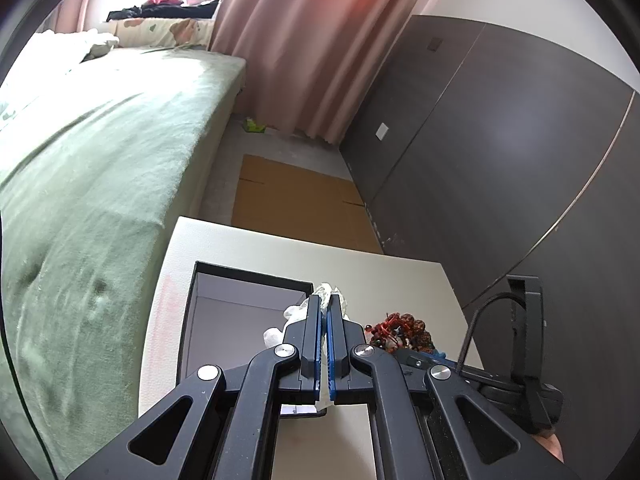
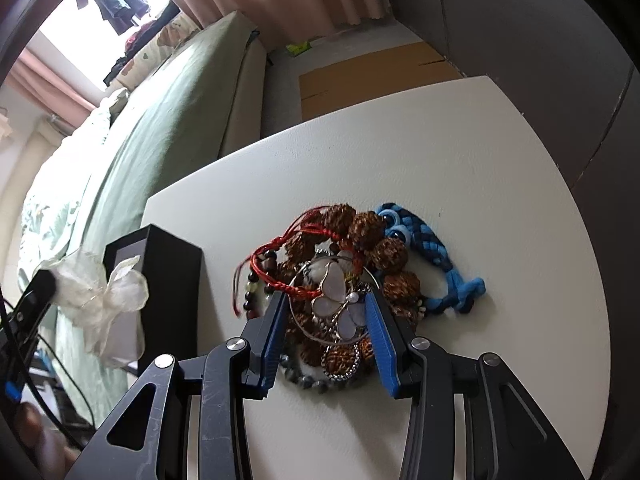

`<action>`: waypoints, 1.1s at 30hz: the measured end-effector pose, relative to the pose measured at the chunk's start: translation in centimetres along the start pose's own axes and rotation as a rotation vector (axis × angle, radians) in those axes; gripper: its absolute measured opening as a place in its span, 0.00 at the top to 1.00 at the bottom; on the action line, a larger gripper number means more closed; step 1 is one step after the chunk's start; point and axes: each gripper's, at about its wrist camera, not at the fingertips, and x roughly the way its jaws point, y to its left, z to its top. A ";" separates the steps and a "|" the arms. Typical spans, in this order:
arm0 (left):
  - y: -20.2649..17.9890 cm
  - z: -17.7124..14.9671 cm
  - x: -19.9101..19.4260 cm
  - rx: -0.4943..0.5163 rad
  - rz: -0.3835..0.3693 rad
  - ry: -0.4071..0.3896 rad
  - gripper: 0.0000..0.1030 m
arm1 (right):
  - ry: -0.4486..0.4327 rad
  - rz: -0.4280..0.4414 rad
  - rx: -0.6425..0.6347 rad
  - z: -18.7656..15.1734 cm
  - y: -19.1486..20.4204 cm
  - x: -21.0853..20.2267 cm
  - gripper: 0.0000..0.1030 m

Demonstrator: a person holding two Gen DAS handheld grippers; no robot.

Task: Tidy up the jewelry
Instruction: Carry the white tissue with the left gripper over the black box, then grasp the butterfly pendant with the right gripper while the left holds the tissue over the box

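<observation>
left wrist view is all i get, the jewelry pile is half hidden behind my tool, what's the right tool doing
Observer: The right tool is over the pile, jaws apart, one on each side of a pale butterfly pendant.
Operator: anything blue in that pile
Observer: Yes, a blue braided cord lies at the pile's right edge, flat on the table.
Operator: and what's in my tool
Observer: The left tool is shut on a sheer white fabric flower, which hangs beside the black box.
</observation>
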 end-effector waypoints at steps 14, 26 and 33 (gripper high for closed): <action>0.0 -0.1 0.2 0.010 0.006 0.007 0.99 | -0.012 0.080 0.104 -0.3 -1.3 -0.3 0.75; 0.3 -0.3 0.3 0.013 0.008 0.011 0.99 | -0.050 0.042 0.092 0.2 -1.0 -1.3 0.73; 0.3 -0.3 0.4 0.016 0.010 0.013 0.99 | -0.010 -0.011 0.051 0.0 -0.2 -0.2 0.72</action>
